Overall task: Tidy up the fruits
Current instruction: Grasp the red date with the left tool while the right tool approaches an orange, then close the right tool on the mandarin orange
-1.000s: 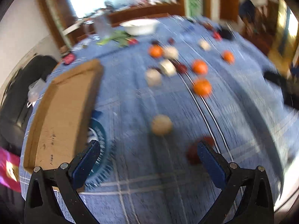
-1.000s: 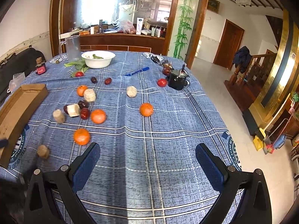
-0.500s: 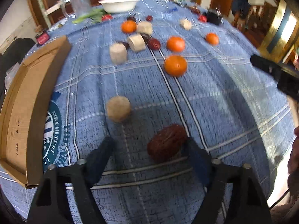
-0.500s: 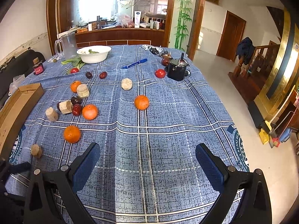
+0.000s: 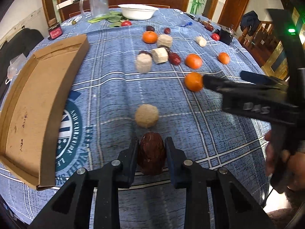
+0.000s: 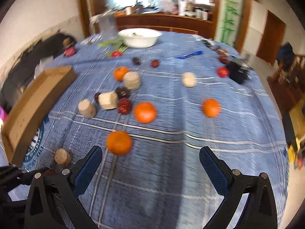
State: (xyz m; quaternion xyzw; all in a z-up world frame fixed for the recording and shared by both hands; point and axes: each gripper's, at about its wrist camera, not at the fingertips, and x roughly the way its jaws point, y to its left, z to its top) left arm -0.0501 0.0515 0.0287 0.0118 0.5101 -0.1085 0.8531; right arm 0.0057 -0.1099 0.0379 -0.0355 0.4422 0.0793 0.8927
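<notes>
My left gripper [image 5: 151, 152] has just been closing and pinches the brown fruit [image 5: 151, 153] at six o'clock; next, I judge, lift toward the cardboard tray [image 5: 38, 95] at nine. My right gripper [image 6: 150, 164] is spread near an orange [image 6: 119, 142].

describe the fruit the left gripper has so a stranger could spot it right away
On the blue plaid tablecloth, look at the near edge, right of the cardboard tray. There the left gripper has just closed onto a dark red date. It is wrinkled and brown-red, unlike the pale round piece just beyond.

White bowl [image 5: 137, 11], clear jug [image 5: 98, 1] — greens [image 5: 108, 18] between — blue pen [image 6: 189, 55].
</notes>
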